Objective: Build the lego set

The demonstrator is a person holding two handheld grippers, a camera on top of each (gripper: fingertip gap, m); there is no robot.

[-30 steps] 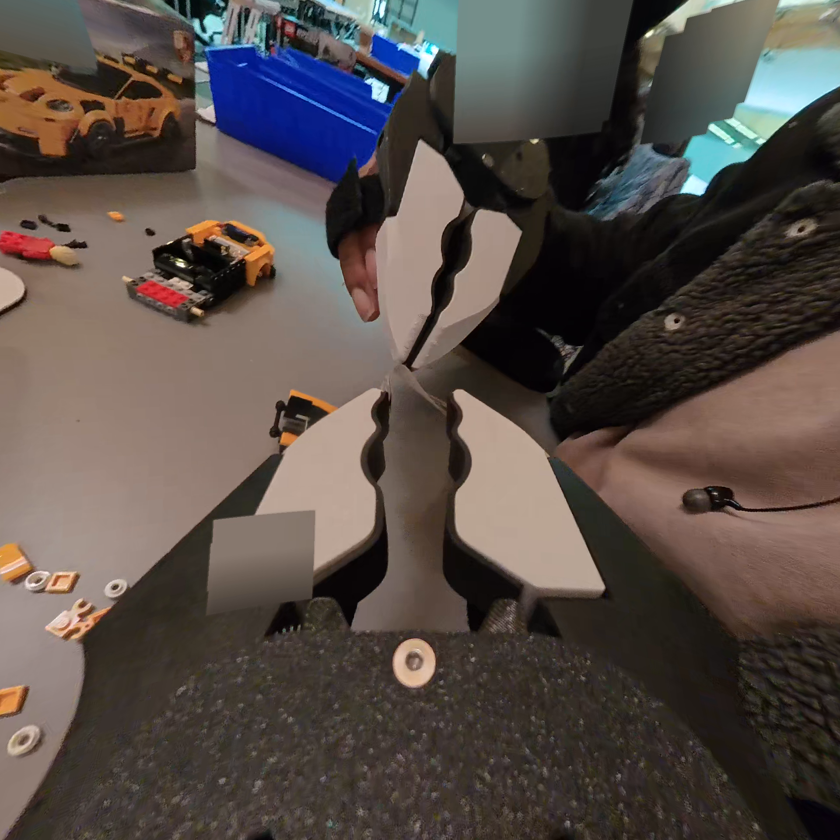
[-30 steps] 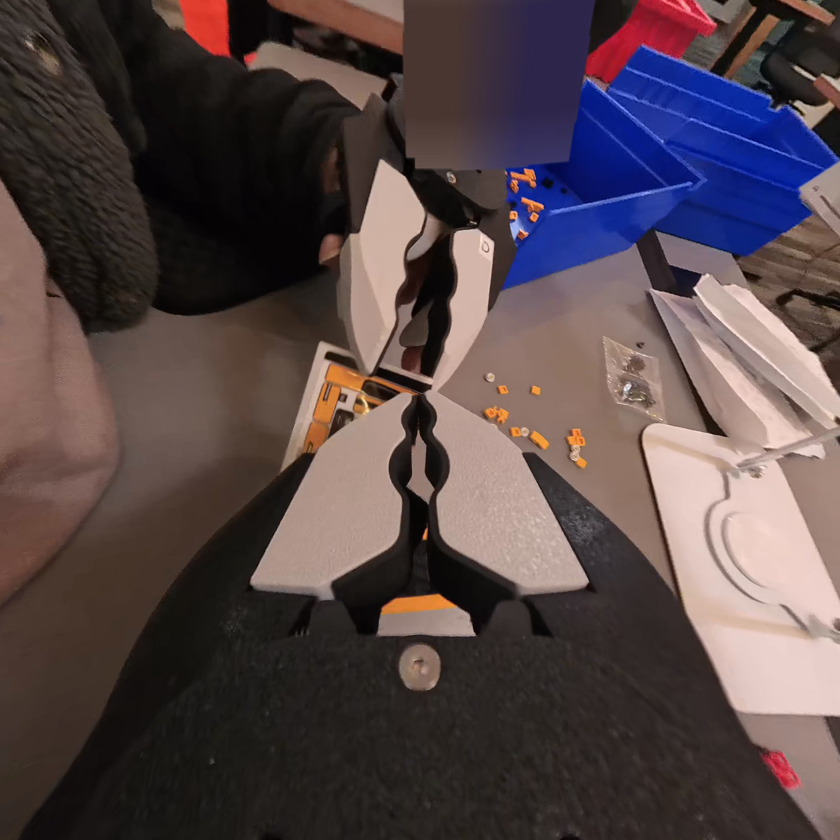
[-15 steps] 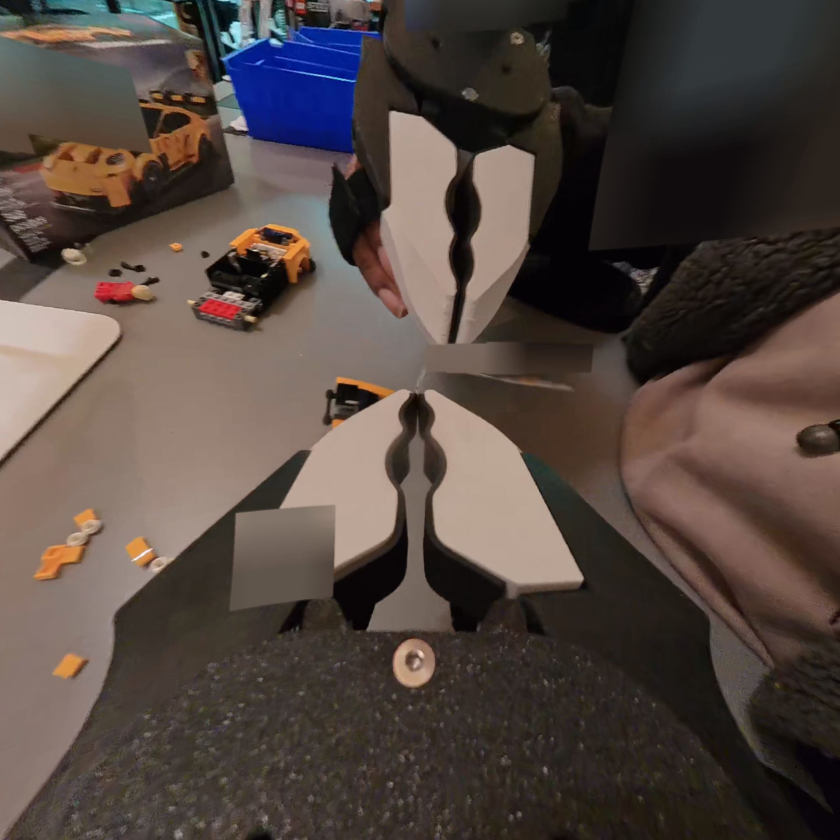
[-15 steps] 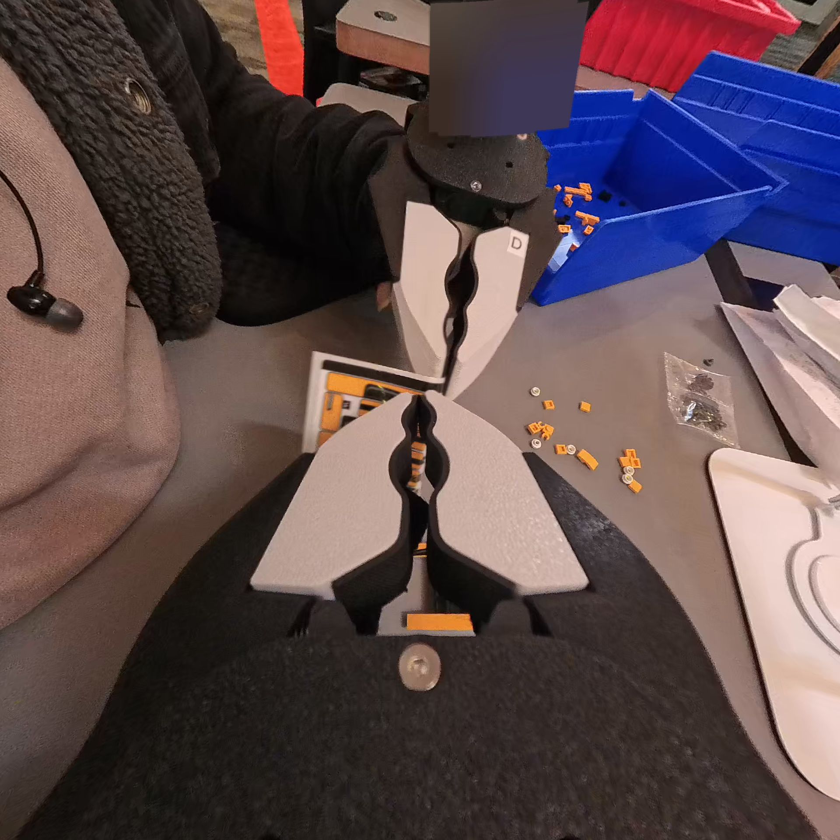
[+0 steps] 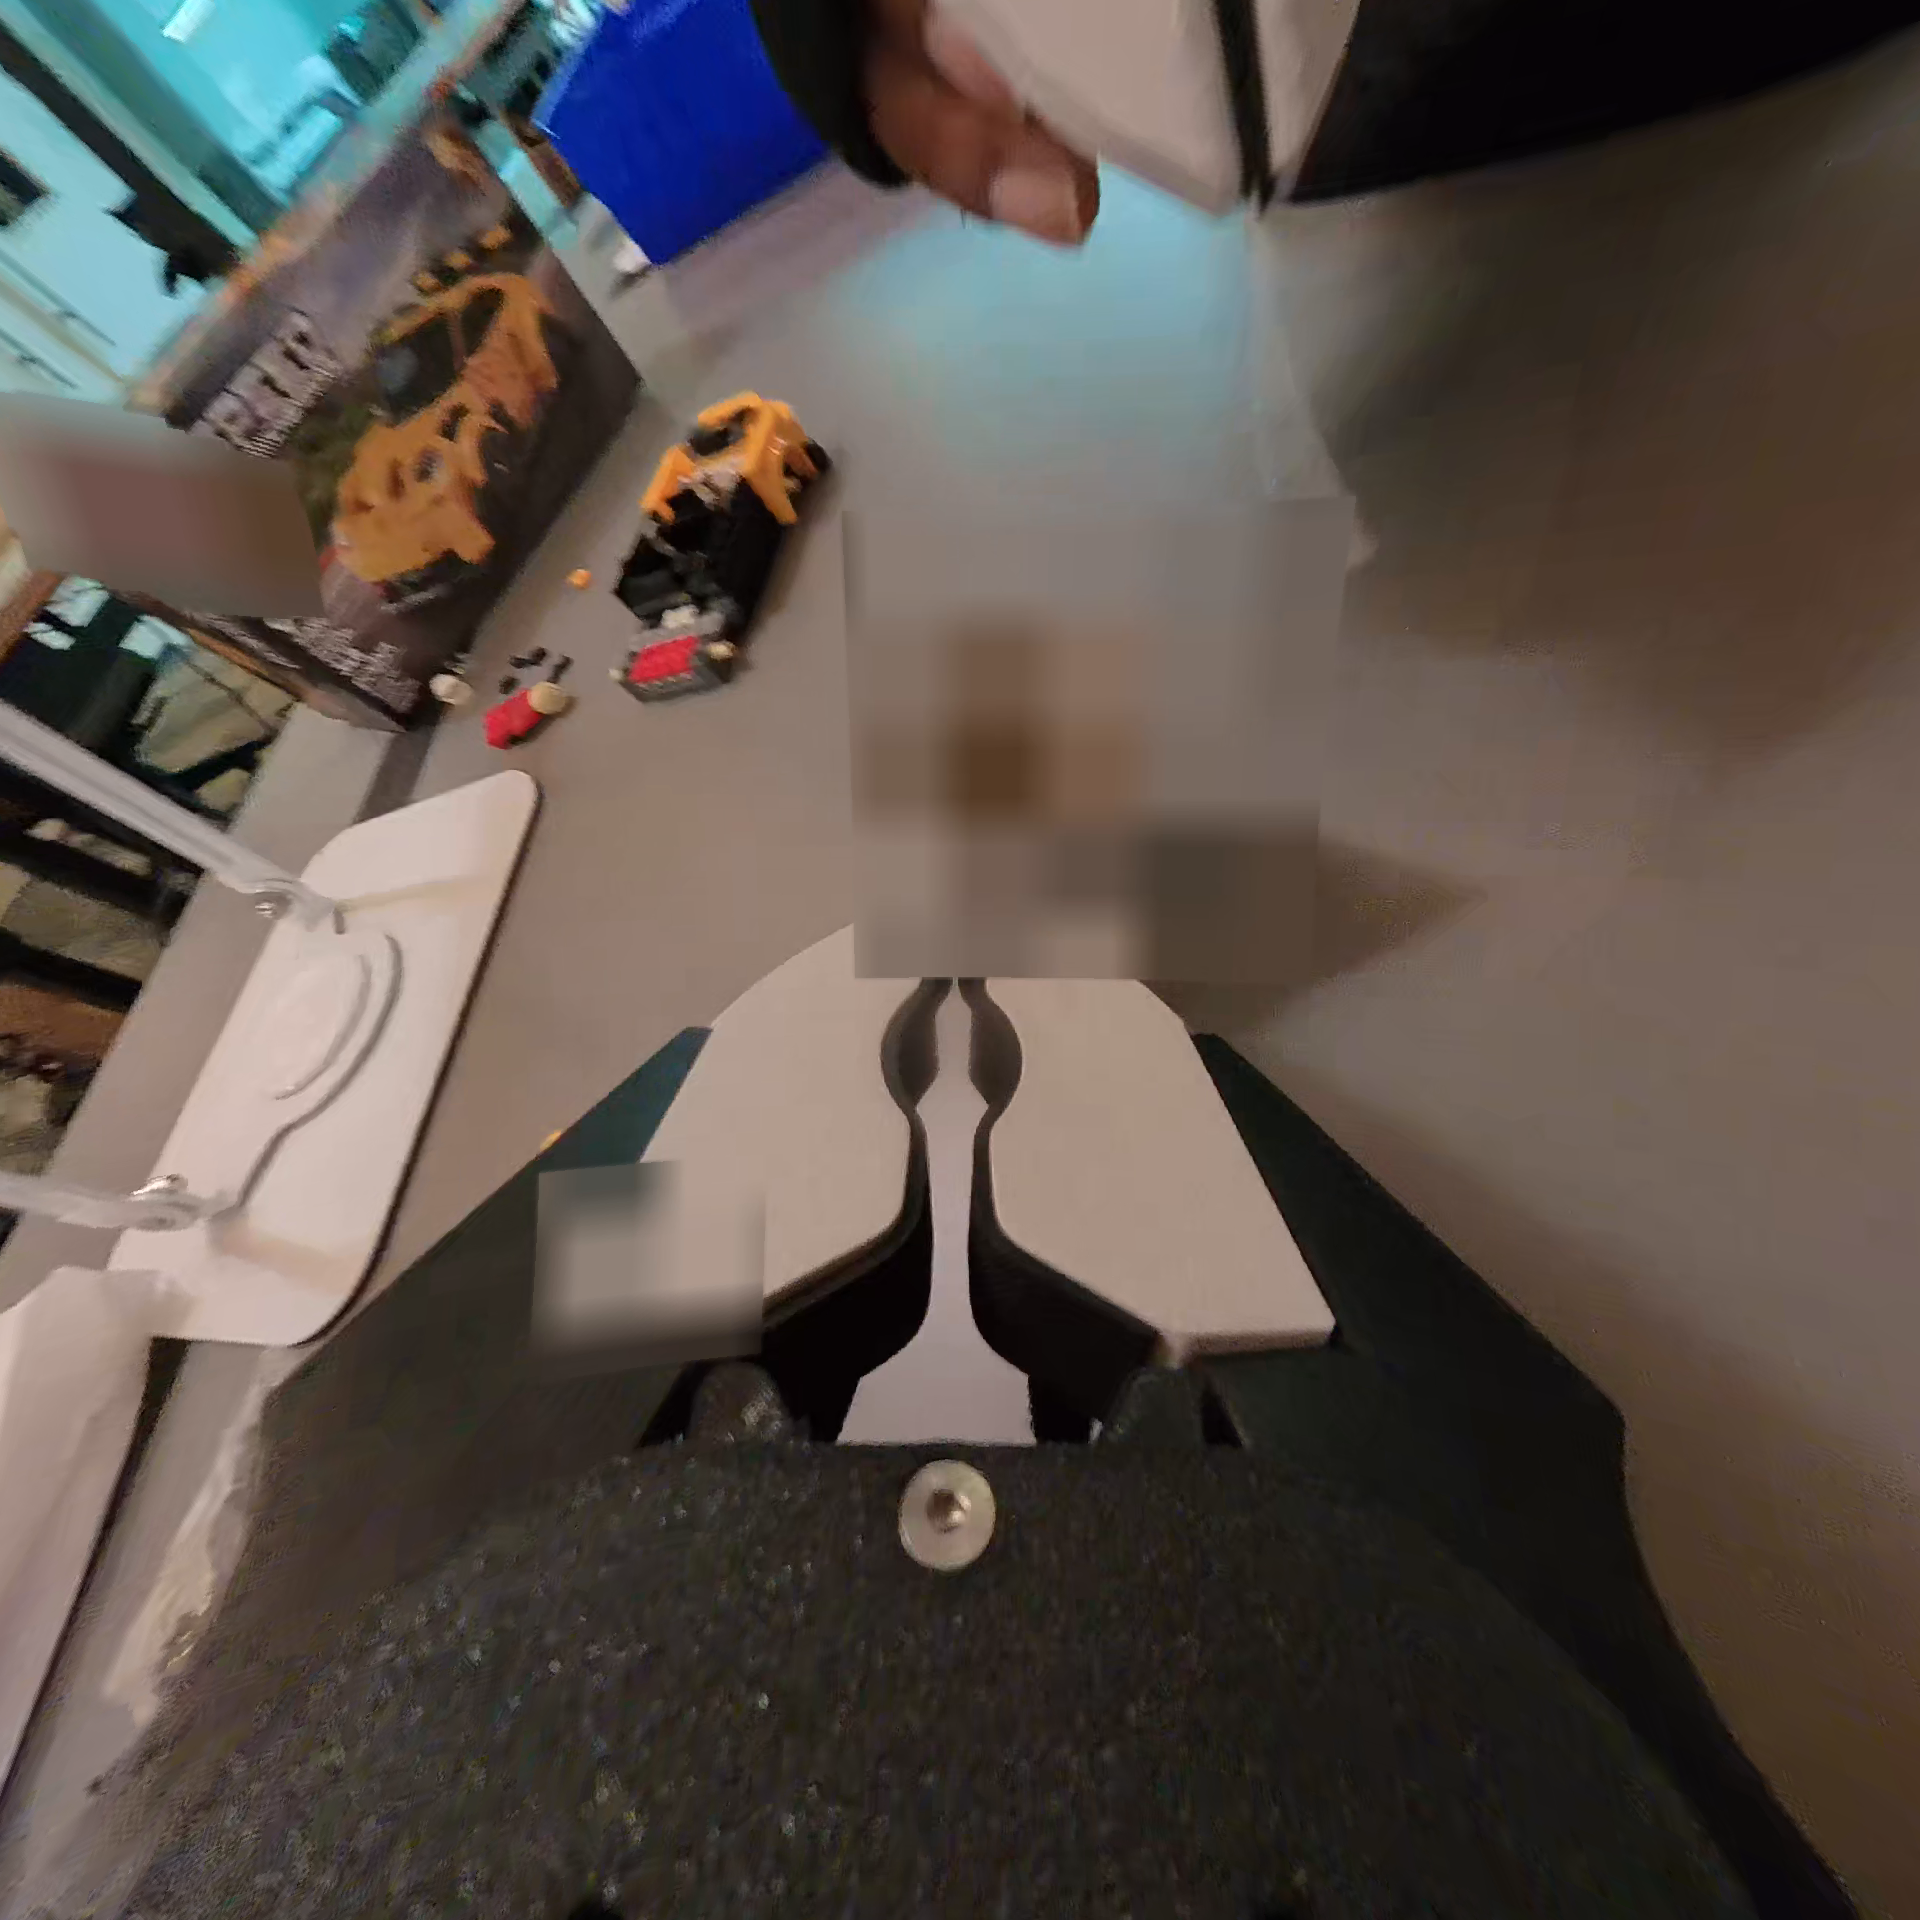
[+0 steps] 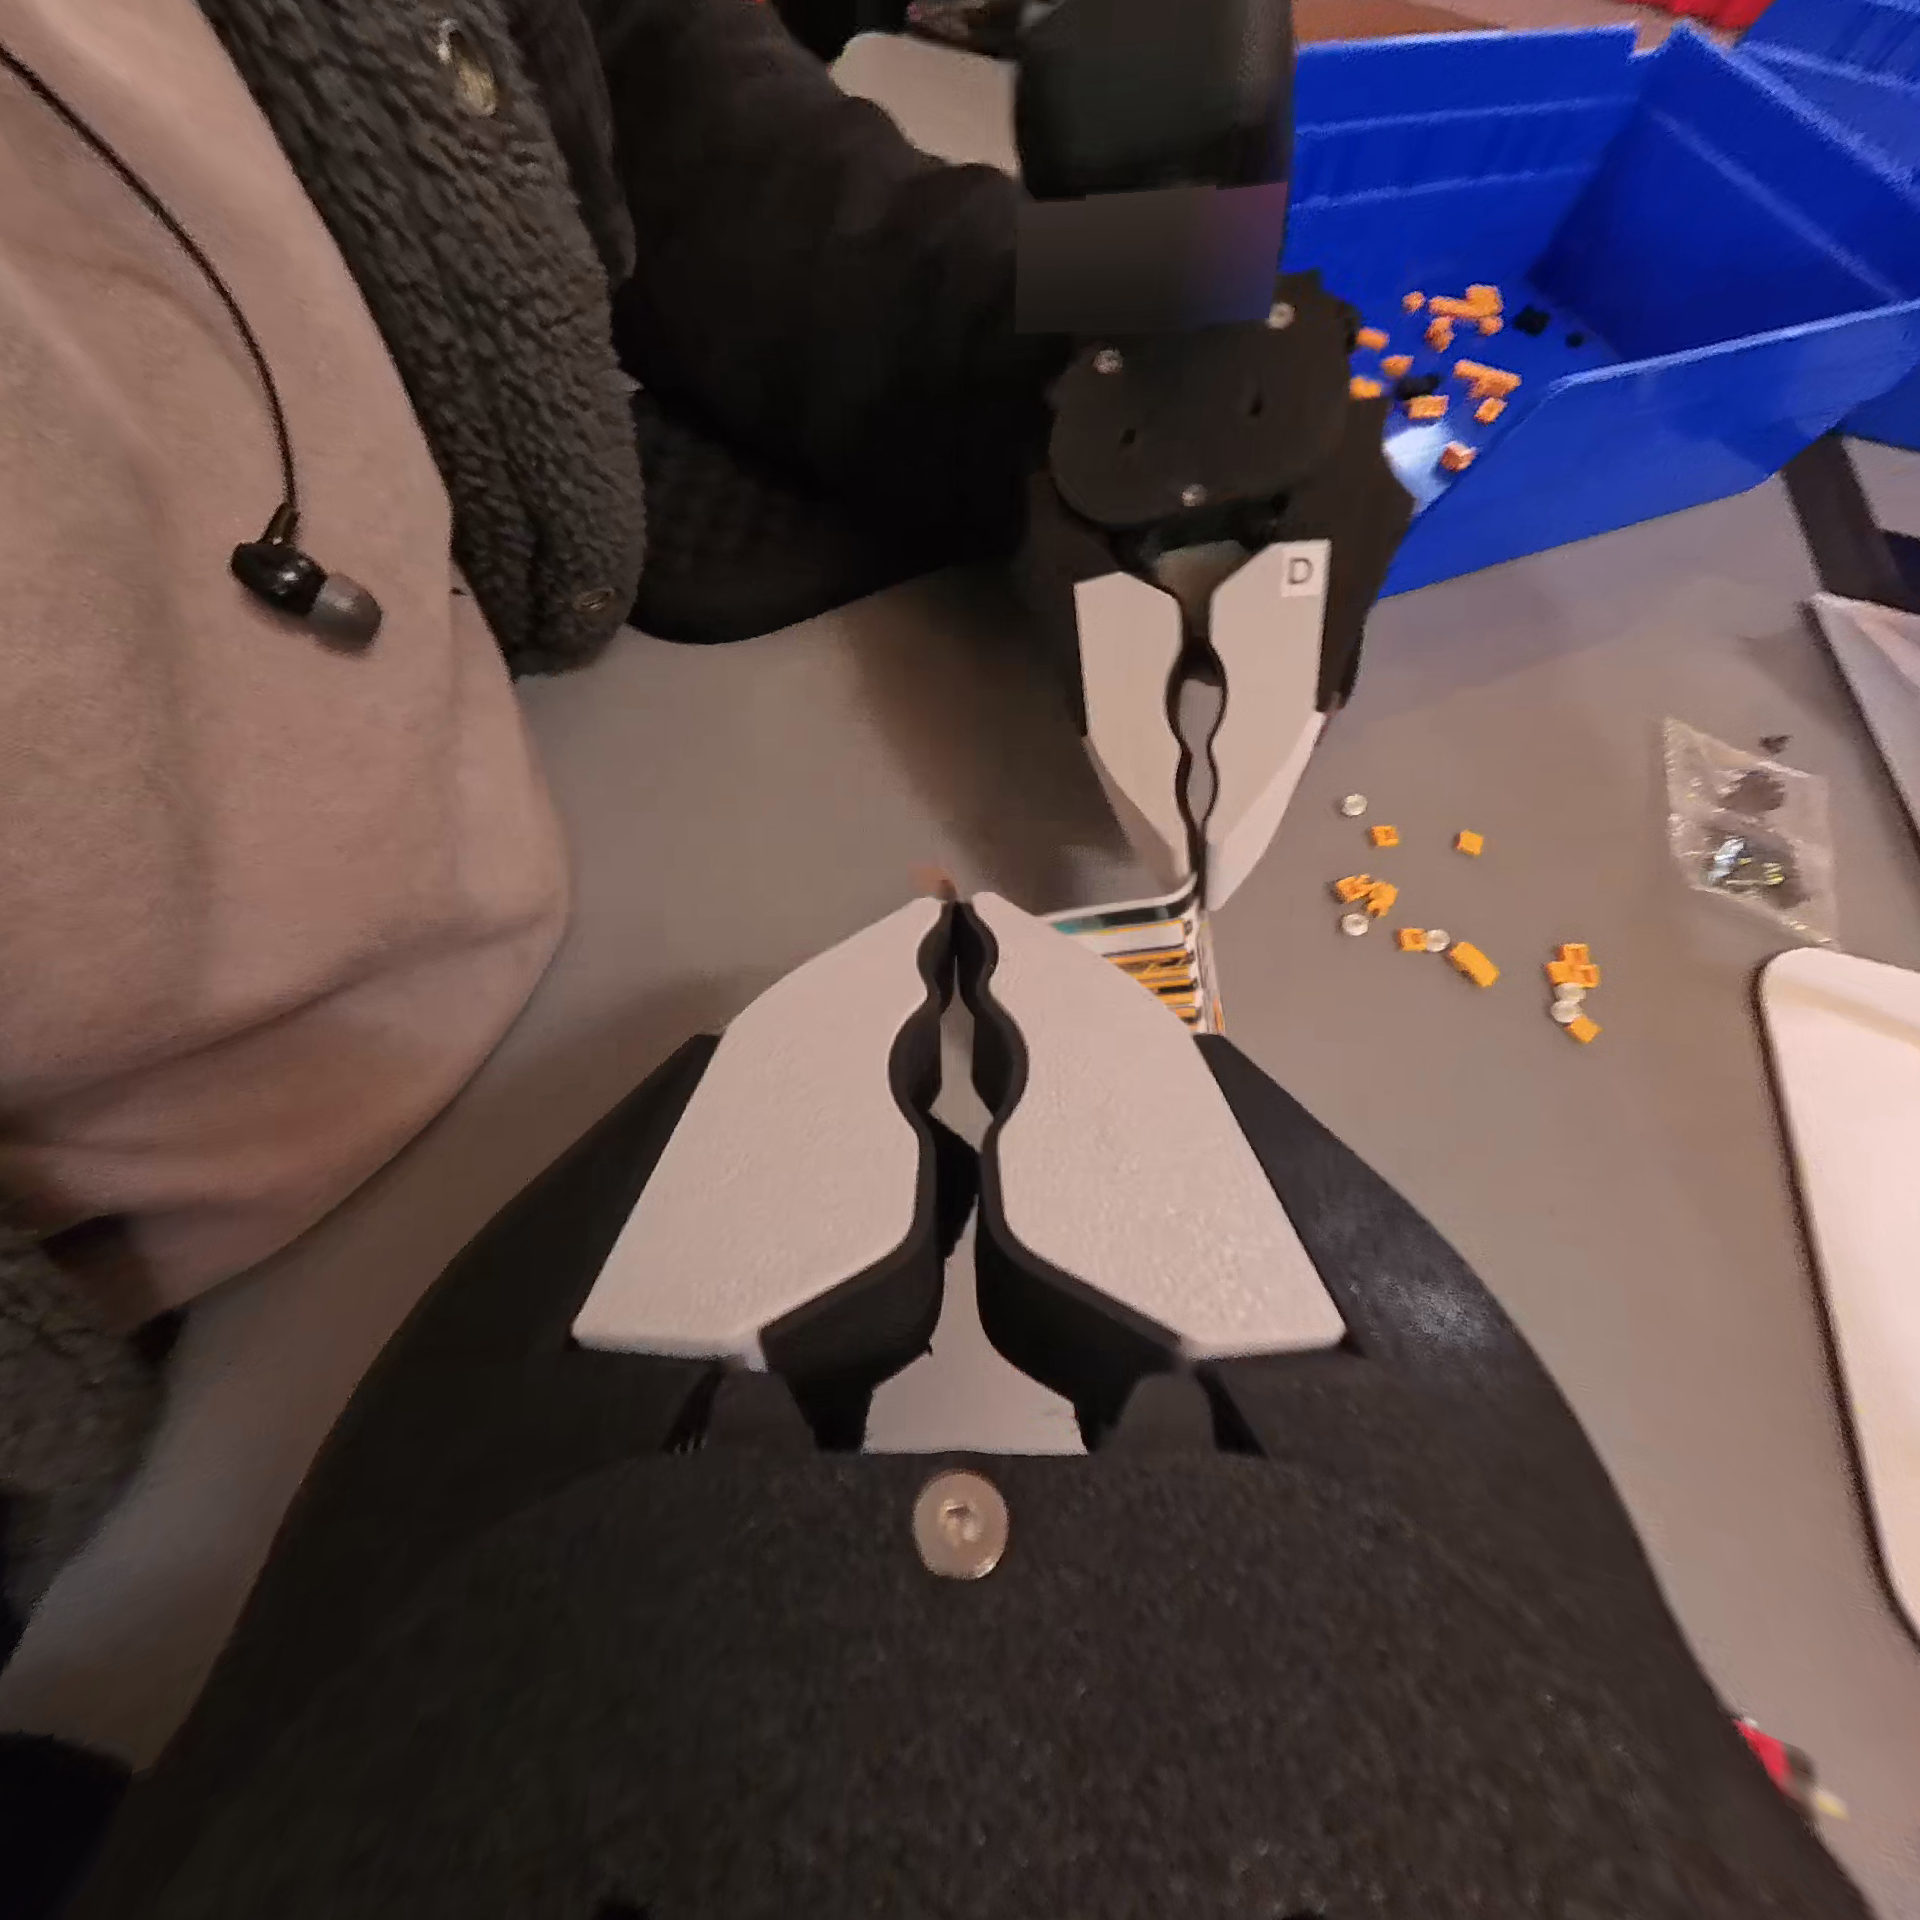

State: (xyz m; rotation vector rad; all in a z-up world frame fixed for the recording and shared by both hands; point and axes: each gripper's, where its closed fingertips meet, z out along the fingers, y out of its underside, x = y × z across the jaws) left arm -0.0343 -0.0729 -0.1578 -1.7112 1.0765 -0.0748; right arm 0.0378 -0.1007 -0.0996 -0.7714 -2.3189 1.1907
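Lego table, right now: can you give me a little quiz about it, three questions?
1. True or false: the blue bin has orange pieces inside.
2. The half-built car stands beside: A) a bottle, B) the box picturing a yellow car, C) a laptop.
3. Fill in: the left gripper and the right gripper both have jaws that look ____.
Key: 1 true; 2 B; 3 shut.

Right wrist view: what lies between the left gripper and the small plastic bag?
Loose orange pieces and a few clear round ones on the grey table, right wrist view.
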